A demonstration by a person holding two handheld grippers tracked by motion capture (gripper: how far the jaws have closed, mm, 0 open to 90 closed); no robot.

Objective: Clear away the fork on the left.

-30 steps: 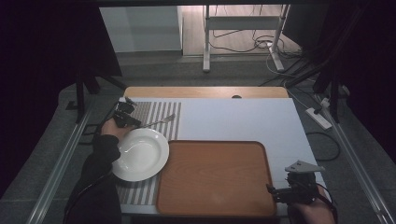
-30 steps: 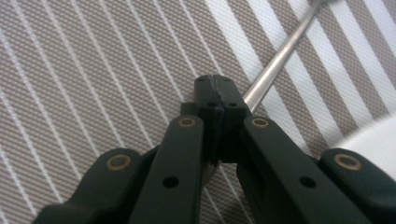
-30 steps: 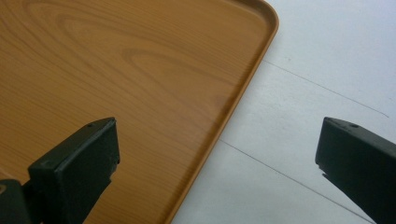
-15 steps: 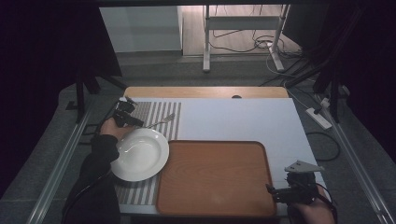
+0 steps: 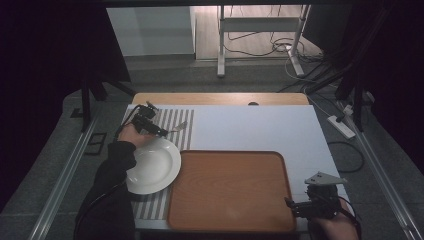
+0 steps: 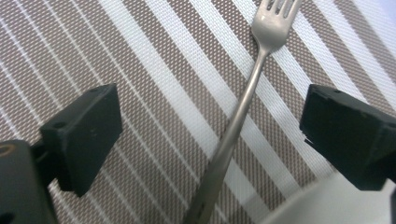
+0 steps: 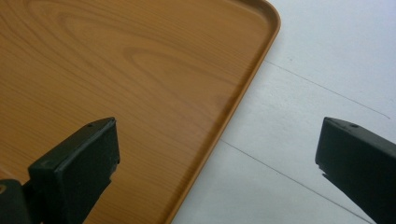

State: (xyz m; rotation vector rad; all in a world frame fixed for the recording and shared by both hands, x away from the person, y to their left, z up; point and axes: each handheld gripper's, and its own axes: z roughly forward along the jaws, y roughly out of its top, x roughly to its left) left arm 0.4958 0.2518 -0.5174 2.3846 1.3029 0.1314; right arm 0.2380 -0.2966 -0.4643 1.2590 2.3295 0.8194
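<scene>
A silver fork [image 6: 243,107] lies flat on the brown-and-white striped placemat [image 6: 140,70], tines pointing away. My left gripper [image 6: 210,109] is open; its jaws have just been opening and now stand wide on either side of the fork's handle without touching it. From above, the left gripper [image 5: 161,132] sits at the far left of the table, just behind the white plate [image 5: 152,167], with the fork [image 5: 178,127] beyond its tips. My right gripper [image 7: 217,140] is open and empty over the near right corner of the wooden tray [image 7: 140,70].
The plate's rim [image 6: 322,205] lies just under the left gripper's right jaw. The wooden tray [image 5: 230,185] lies in the front middle of the white table [image 5: 250,127], beside the placemat [image 5: 172,117]. The right gripper [image 5: 291,205] rests at the table's front right corner.
The left hand has shifted slightly beside the plate. The fork lies in the same spot on the placemat. The right hand has not moved.
</scene>
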